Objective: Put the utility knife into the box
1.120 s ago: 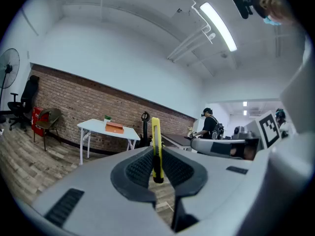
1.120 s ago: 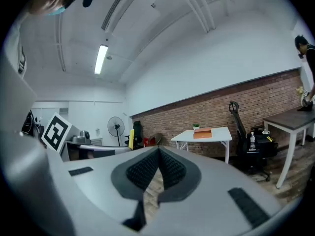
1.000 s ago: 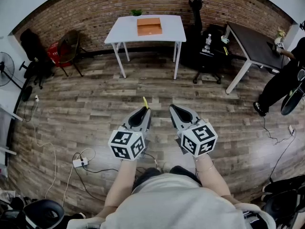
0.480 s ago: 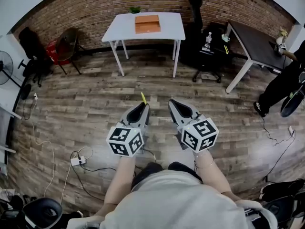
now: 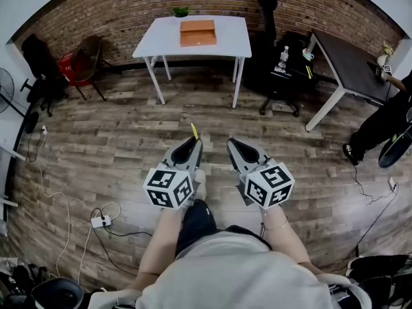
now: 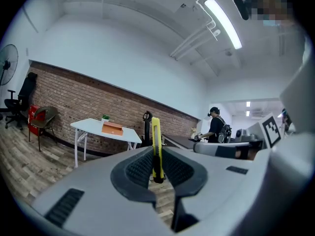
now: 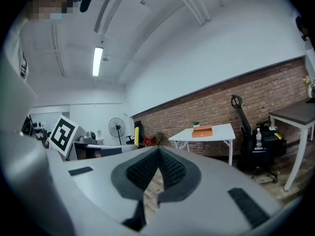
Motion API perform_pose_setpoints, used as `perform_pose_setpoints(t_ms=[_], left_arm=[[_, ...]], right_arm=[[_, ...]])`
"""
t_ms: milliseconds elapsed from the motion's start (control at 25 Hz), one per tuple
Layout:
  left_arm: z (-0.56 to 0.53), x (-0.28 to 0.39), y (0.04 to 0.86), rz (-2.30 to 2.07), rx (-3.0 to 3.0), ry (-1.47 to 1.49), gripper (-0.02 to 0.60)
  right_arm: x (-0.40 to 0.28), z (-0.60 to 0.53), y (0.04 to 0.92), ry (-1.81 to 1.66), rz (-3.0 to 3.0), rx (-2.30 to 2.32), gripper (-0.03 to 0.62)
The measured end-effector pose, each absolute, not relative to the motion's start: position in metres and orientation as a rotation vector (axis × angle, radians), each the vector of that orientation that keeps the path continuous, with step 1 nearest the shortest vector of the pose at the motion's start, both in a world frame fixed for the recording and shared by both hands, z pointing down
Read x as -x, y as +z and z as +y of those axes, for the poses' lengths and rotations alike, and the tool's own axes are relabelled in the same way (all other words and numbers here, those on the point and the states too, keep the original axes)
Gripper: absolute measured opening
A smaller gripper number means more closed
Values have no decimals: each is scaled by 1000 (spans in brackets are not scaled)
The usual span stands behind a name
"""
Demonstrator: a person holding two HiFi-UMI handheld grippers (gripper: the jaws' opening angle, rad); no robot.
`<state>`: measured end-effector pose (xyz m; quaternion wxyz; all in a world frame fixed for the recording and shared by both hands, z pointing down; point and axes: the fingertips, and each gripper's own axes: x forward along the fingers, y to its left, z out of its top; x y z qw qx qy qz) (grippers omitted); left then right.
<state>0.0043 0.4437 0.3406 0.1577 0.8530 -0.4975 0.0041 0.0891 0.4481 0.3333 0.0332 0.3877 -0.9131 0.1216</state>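
A yellow utility knife stands upright between the jaws of my left gripper, which is shut on it; its tip pokes out ahead in the head view. My right gripper is beside it, shut with nothing between its jaws. The orange box lies on a white table by the brick wall, well ahead of both grippers. The same box shows in the left gripper view, and the box appears on the table in the right gripper view. Both grippers are held over the wooden floor.
A dark table stands at the right with a person beside it. A black office chair with a bottle sits between the tables. Chairs and a fan line the left wall. Cables and a power strip lie on the floor.
The white table with the box has shifted slightly up and left in the head view as I step forward. Both grippers keep their hold and spacing.
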Motion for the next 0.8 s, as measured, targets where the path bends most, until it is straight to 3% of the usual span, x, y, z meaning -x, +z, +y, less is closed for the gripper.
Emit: perform_pose_setpoints(t_ms=[800], left_arm=[[85, 83, 335, -1287, -2506, 38, 51]], right_arm=[[4, 85, 338, 410, -2770, -1273, -2]])
